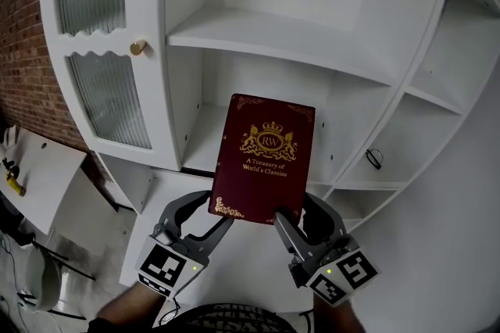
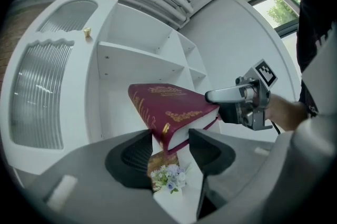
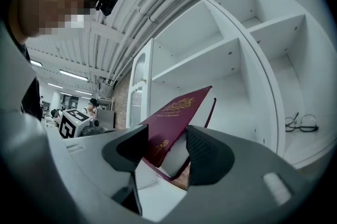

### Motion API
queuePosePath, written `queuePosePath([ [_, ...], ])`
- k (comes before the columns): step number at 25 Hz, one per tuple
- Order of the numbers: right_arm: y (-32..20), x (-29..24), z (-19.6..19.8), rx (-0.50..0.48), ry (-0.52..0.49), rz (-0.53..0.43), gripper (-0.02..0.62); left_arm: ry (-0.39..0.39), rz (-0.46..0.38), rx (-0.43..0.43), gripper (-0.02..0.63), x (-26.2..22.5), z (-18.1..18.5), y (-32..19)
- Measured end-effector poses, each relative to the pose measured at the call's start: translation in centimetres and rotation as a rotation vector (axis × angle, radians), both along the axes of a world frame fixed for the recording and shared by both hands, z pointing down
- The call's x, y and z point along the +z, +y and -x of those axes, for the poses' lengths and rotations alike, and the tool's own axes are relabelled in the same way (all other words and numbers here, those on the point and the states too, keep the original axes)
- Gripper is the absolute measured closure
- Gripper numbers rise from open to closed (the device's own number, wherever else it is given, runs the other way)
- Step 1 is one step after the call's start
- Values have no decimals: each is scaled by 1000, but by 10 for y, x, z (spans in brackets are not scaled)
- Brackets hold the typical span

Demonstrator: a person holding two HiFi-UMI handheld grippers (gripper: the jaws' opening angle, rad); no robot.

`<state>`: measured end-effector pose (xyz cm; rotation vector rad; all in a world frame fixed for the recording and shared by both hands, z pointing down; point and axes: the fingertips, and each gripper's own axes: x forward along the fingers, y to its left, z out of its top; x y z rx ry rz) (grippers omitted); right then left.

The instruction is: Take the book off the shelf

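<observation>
A dark red hardback book with gold print on its cover is held out in front of the white shelf unit, free of the shelves. My left gripper is shut on its lower left corner and my right gripper on its lower right corner. In the left gripper view the book has its corner between the jaws of the left gripper, and the right gripper holds its far side. In the right gripper view the book slants up from between the jaws of the right gripper.
Black-rimmed glasses lie on a shelf at the right. A cabinet door with ribbed glass and a brass knob stands at the left, beside a brick wall. A small flower bunch shows below the book. A white table is at far left.
</observation>
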<state>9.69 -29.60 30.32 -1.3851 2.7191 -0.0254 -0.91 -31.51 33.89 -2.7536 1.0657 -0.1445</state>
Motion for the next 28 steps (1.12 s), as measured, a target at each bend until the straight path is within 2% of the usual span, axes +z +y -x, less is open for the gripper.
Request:
queuePosePath([
  [7,16,-21,3,19,13,-46,365,-11,-65,12,379,-25,2,13],
  [15,27,-31,6,49,17,-75,370,-15,-87,35,379,-35,4,20],
  [28,25,-23,9,59,-3,-18,376,-39,-59,32,379,-32,11,21],
])
